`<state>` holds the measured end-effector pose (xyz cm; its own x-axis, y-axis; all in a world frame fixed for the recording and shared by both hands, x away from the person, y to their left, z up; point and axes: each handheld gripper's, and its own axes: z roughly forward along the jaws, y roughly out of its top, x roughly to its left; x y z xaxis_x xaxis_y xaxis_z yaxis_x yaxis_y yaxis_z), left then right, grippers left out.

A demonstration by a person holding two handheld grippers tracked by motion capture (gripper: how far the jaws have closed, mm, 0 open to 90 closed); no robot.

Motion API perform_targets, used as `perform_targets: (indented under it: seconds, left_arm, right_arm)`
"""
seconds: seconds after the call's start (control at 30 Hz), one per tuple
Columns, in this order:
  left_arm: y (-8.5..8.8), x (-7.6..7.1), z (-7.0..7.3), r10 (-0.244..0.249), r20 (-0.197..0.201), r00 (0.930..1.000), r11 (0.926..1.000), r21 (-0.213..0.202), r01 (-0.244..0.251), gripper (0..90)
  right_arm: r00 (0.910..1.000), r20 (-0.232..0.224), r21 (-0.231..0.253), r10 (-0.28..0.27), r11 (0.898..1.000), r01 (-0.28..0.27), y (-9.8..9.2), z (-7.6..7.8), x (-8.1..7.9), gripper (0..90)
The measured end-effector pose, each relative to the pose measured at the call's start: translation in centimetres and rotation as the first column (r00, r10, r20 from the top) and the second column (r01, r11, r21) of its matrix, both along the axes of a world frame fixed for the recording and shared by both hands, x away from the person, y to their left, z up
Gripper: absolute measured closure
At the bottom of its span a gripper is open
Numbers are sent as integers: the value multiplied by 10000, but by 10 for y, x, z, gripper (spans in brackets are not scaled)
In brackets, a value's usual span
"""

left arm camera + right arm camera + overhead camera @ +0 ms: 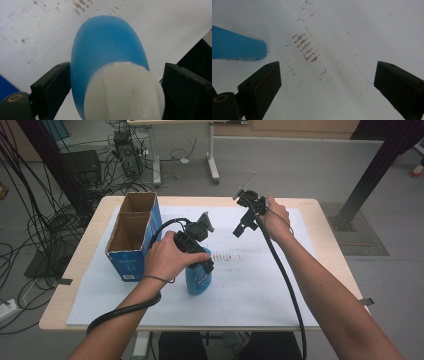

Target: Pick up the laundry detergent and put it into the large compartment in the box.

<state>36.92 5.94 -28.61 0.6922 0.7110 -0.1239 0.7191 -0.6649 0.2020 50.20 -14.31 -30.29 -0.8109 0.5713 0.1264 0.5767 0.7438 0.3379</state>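
Note:
A blue plastic bottle (198,280) with a white cap (125,92) stands on the white sheet (250,285) near the table's middle. My left gripper (202,265) reaches down over its top. In the left gripper view the two black jaws hug the bottle (107,45) on both sides, the left pad against its wall, so my left gripper (116,66) is shut on it. My right gripper (241,229) hangs in the air over the far right part of the sheet, open and empty (327,65). The bottle's side (237,45) shows at the left of its view.
A blue cardboard box (132,235) with two open-topped compartments stands at the left, close beside my left hand. Brown smudges (227,256) mark the sheet between the grippers. The wooden table's edge (75,270) borders the sheet. Cables and table legs crowd the floor beyond.

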Motion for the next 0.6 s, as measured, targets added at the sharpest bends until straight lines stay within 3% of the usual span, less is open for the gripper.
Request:
perform_targets:
  seconds: [0.6]
  left_arm:
    - [2, -1, 0, 50, -11, 10000, 10000, -39, -50, 97]
  right_arm:
    - [10000, -23, -17, 11, 10000, -11, 1, -1, -1, 71]
